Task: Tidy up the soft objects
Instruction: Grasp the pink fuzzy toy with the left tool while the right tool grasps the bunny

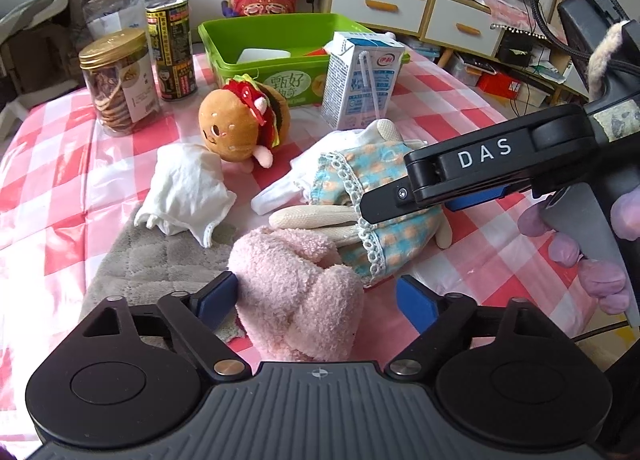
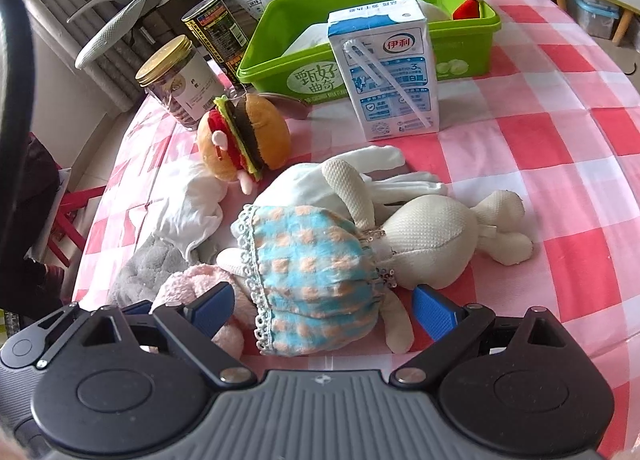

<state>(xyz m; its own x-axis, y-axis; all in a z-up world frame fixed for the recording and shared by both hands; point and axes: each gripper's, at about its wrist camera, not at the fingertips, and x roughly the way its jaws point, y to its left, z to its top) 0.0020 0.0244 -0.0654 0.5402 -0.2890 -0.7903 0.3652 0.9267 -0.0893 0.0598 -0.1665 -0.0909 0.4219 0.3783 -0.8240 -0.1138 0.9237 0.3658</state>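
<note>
Two handheld grippers are over a table with a pink-and-white checked cloth (image 2: 560, 108), and the green plastic bin (image 2: 460, 38) at the far side serves as the reference. Left gripper (image 1: 316, 300): jaws wide, one blue pad touching the left edge of a pink fluffy cloth (image 1: 296, 292) that sits between them, the other pad clear of it; no grip is established. That cloth lies at the near edge of the table, well apart from the bin, partly on a grey quilted cloth (image 1: 160, 260). Right gripper (image 2: 324, 312): jaws wide, straddling the skirt end of a cream rabbit doll (image 2: 424, 232) in a blue-and-orange checked dress (image 2: 312, 264); the pads do not press on it. In the left wrist view this gripper shows side-on, held by a hand in a purple glove (image 1: 576, 252), its fingers over the doll. The doll lies on its side on white fabric (image 2: 404, 180), nearer the camera than the bin, with a milk carton (image 2: 384, 68) standing upright between them, just in front of the bin wall. A burger plush (image 1: 240, 124) lies on its side near the bin's front left corner, with a crumpled white cloth (image 1: 184, 188) just beside it on the nearer side. Inside the bin: a white item and a small red Santa hat (image 2: 470, 6). Left of the bin stand a dark printed can (image 1: 170, 48) and a gold-lidded clear jar (image 1: 114, 80).
</note>
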